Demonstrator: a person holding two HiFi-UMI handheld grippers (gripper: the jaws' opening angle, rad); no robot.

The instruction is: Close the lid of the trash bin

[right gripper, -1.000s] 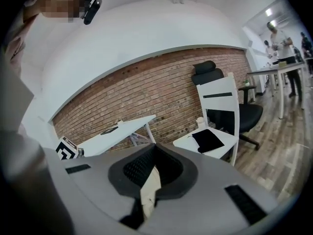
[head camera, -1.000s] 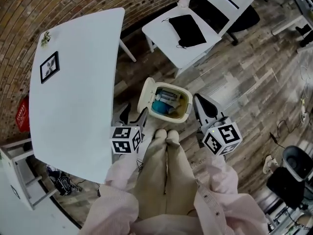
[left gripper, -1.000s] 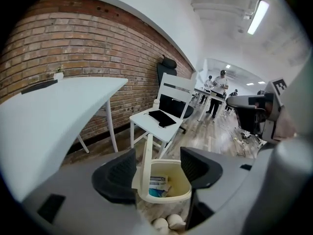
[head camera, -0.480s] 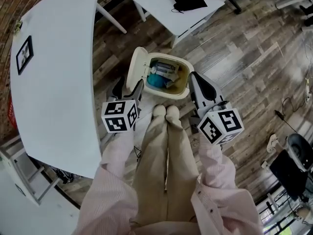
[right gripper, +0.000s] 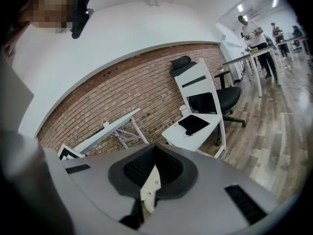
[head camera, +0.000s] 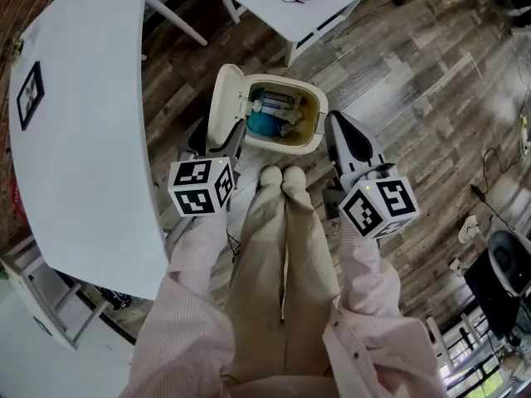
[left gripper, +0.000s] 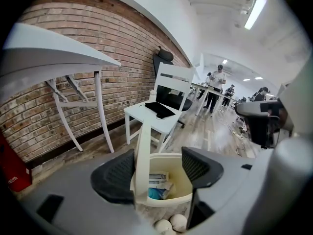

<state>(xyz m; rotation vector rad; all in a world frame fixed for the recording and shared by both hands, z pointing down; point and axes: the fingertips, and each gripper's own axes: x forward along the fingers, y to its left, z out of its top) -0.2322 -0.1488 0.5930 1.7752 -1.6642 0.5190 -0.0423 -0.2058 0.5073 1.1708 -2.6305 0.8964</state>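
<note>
The lid (left gripper: 143, 146) stands upright on its hinge edge, long axis rising almost straight ahead of my left hand-held gripper (left gripper: 159, 173). That gripper's jaws are spread wide with nothing grasped; the lid sits between them, close against the left-side pad. The bin (left gripper: 185, 182) gapes open just to the right of the lid, rubbish (left gripper: 157, 182) showing inside. So I judge the lid must tip rightward and down over the opening, and the left is the nearer tool. My right hand-held gripper (right gripper: 154, 173) is clenched, a pale sliver at its seam I cannot identify; it hangs just off the bin's far side.
</note>
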